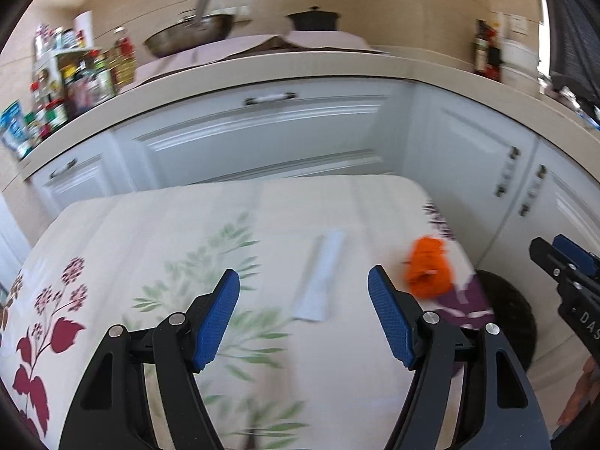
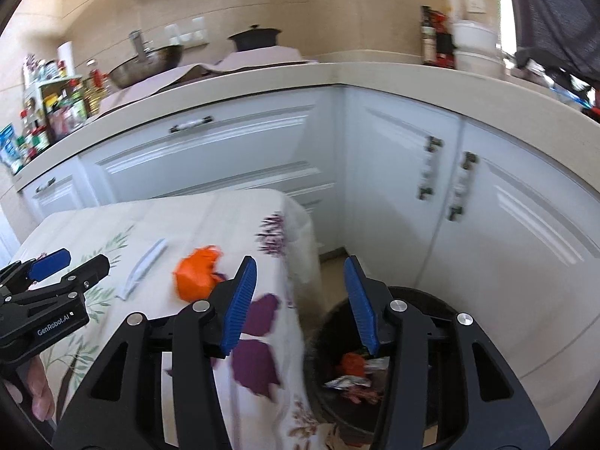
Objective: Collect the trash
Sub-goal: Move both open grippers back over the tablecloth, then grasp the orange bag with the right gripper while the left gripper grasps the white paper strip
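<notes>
We hold the left gripper low over the table, its blue pads spread wide apart with nothing between them. Just beyond the gap, at about 12 o'clock from the pads, a white strip wrapper lies flat on the flowered tablecloth. At 2 o'clock from that wrapper, near the table's right edge, sits a crumpled orange wrapper, apart from the white one. The right gripper hangs past the table's right edge, above the trash bin on the floor; its fingers also stand apart and hold nothing. In the right wrist view the orange wrapper lies at 9 o'clock from the right gripper's left pad, on the cloth, and the white strip lies further left, near the left gripper. Inside the bin we see scraps already lying at the bottom: an orange piece and some silvery foil. Beyond the table stand white cabinets under a beige counter. On the counter we note bottles and jars at 10 o'clock, a metal wok, a dark pot at 12 o'clock, and dark bottles at 2 o'clock. Both views are somewhat blurred.
</notes>
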Available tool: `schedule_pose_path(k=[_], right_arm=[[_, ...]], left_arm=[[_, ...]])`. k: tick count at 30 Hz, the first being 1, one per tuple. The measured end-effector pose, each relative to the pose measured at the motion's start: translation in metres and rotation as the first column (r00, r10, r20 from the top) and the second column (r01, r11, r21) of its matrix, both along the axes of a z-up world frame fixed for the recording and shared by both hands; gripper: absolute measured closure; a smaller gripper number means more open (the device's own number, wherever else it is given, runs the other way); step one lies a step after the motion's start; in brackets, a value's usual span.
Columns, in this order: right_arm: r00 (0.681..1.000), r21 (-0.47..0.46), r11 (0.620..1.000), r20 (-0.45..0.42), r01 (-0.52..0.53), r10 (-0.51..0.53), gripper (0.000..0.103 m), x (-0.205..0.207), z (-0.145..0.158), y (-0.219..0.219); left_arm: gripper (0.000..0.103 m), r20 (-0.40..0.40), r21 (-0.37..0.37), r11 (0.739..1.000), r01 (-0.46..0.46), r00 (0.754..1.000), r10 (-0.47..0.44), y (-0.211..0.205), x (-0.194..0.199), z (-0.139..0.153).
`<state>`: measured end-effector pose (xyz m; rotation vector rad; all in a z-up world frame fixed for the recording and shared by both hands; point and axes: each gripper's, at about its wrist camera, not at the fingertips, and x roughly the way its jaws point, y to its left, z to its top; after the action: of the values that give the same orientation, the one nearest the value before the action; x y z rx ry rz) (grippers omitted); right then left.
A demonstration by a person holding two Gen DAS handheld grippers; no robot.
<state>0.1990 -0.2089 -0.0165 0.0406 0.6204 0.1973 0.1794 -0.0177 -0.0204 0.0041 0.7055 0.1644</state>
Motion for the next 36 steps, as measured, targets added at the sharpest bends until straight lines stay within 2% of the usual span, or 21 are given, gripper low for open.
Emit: schedule_pose_path(k=[7,9,14,20,22,23,24,30,36], right_arm=[[0.997,-0.020,0.997,-0.030,-0.075,0.074,0.054,0.009,-0.003,0.044],[0.995,-0.023,0.996,-0.048,-0.092,0.091,0.047,0.013,-0.006,0.055],[0.987,-0.047,0.990,-0.101,-0.129,0.124,0.047,0.025,-0.018,0.078],[0.980,-0.059,0.991,-0.164,-0.121,0.110,0.047,0.039,-0.031,0.086],[0.977,-0.059,0.990,-0.181,-0.127,0.114,0.050,0.042,-0.034,0.088],[0.974,-0.056,0.990,-0.194,-0.133,0.120,0.061,0.044,-0.035,0.088],[0.971,-0.053,0.989,-0.203,-0.140,0.126,0.067,0.045,-0.037,0.088],[0.975,-0.034,0.990,-0.182,-0.135,0.127,0.067,0.040,-0.033,0.083],[0.981,-0.017,0.993,-0.156,-0.121,0.116,0.067,0.030,-0.026,0.070]], left_arm=[[0.034,-0.013,-0.012,0.997,-0.076,0.997,0.076,0.045,-0.006,-0.006],[0.034,-0.021,-0.018,0.996,-0.083,0.996,0.082,0.052,-0.005,-0.008],[0.034,-0.039,-0.036,0.996,-0.078,0.996,0.076,0.059,-0.003,-0.013],[0.034,-0.052,-0.042,0.997,-0.063,0.997,0.061,0.059,0.002,-0.016],[0.034,-0.060,-0.046,0.997,-0.060,0.997,0.057,0.059,0.004,-0.017],[0.034,-0.063,-0.047,0.997,-0.059,0.996,0.056,0.059,0.004,-0.018],[0.034,-0.067,-0.048,0.997,-0.056,0.996,0.053,0.059,0.005,-0.019],[0.034,-0.084,-0.035,0.999,-0.027,0.996,0.024,0.046,0.009,-0.024],[0.034,-0.119,-0.054,0.998,0.009,0.993,-0.016,0.029,0.023,-0.034]])
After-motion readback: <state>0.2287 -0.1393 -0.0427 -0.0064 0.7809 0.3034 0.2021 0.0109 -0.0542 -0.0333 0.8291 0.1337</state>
